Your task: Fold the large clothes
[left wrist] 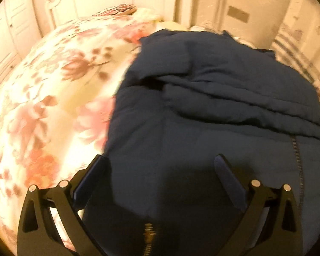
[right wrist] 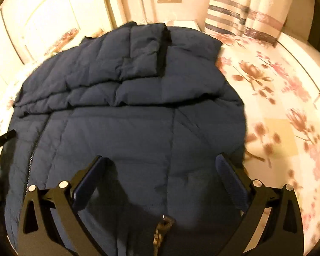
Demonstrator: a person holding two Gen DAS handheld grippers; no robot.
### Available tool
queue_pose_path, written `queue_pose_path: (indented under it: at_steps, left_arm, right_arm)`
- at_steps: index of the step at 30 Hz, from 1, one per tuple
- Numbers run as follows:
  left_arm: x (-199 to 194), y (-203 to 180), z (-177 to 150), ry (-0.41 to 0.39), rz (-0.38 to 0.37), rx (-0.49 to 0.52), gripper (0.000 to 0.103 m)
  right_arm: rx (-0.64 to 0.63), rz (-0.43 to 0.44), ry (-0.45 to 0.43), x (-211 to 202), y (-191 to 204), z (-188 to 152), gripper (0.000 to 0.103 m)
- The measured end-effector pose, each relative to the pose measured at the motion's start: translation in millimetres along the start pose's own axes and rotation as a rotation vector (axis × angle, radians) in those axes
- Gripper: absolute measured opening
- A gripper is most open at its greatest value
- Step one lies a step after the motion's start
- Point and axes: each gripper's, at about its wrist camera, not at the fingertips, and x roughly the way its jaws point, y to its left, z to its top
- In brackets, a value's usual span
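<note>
While the navy quilted jacket [right wrist: 125,111] lies spread on the floral bed [right wrist: 277,111], its far part folded back over itself, the left gripper [left wrist: 160,164] and right gripper [right wrist: 160,164] hover above its near panel, fingers wide, holding nothing.

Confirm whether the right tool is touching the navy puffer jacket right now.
Cannot tell. In the right wrist view the right tool is open above the navy puffer jacket, but looking straight down hides any gap or contact at the fingertips.
</note>
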Motion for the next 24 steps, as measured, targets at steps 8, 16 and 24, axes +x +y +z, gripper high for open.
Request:
queue_pose_path:
  at_steps: [8,16,24]
  left_arm:
    - [-50,-26,-44,-0.071,-0.158,0.051,0.101]
    - [-40,-66,-68,-0.049,-0.112,0.237,0.101]
    - [-66,-42,-100,-0.069,-0.143,0.28,0.101]
  right_arm:
    - [-0.22,0.114,-0.052,-46,83,-40,0.099]
    - [-0.32,0.051,0.003,-18,109,-58,0.099]
    - [-0.415,0.207,-0.037,-58,122,-108,0.076]
